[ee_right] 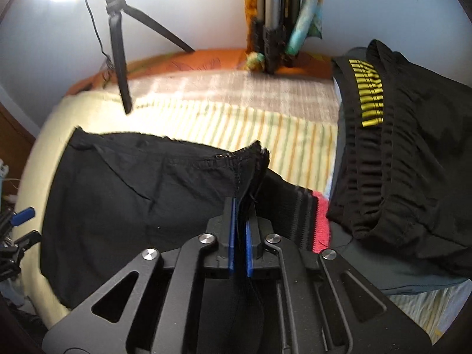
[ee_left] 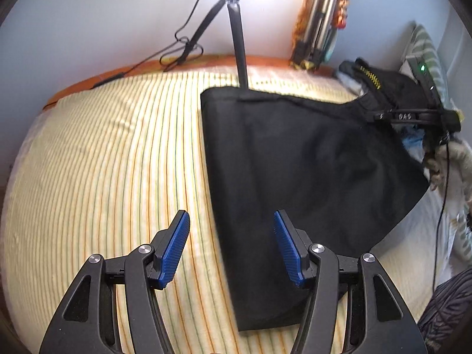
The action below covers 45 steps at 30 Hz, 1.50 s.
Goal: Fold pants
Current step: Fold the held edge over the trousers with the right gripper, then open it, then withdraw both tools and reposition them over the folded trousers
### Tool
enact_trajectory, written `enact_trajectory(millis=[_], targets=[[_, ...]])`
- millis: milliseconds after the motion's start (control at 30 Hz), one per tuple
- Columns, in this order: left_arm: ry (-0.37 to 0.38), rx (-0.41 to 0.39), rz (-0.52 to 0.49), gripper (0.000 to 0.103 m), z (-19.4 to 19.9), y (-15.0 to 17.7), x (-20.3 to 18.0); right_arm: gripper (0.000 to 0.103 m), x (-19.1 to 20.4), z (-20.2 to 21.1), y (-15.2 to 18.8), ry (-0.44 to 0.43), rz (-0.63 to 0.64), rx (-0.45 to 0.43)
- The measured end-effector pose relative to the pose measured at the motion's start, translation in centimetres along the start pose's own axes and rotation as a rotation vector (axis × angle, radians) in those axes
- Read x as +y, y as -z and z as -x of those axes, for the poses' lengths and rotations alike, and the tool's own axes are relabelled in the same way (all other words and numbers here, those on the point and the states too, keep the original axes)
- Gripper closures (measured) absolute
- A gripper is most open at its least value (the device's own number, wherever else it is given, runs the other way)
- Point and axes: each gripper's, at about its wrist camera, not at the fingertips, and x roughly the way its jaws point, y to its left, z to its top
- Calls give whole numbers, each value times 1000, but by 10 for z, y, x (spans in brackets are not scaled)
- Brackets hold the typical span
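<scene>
Black pants (ee_left: 295,159) lie mid-frame on a cream bedspread (ee_left: 112,171) with thin orange and green stripes. Both grippers show blue ribbed pads (ee_left: 174,247) on black frames. At right, another black garment (ee_right: 398,159) carries yellow lettering.

Quick count from my two grippers

My left gripper (ee_left: 231,246), right gripper (ee_right: 241,206), one black pants (ee_left: 295,162), one tripod (ee_right: 118,44).
</scene>
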Motion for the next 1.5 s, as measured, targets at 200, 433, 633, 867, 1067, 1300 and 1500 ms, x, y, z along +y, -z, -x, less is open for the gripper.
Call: enact_trajectory(millis=[200, 433, 633, 867, 1067, 1300, 1500], targets=[[12, 38, 32, 46, -6, 7, 4, 63, -1, 29, 1, 69, -37, -56], [-49, 48, -37, 46, -13, 14, -7, 57, 20, 91, 30, -74, -7, -155], [-37, 52, 7, 46, -6, 16, -2, 57, 63, 67, 70, -74, 136, -50], [-21, 61, 35, 46, 2, 28, -2, 57, 70, 34, 93, -12, 195, 20], [70, 48, 199, 46, 4, 31, 6, 57, 95, 62, 61, -141, 163, -19], [98, 20, 292, 46, 7, 35, 12, 57, 154, 58, 11, -257, 193, -42], [96, 14, 288, 57, 6, 34, 14, 57, 202, -2, -31, -276, 181, 47]])
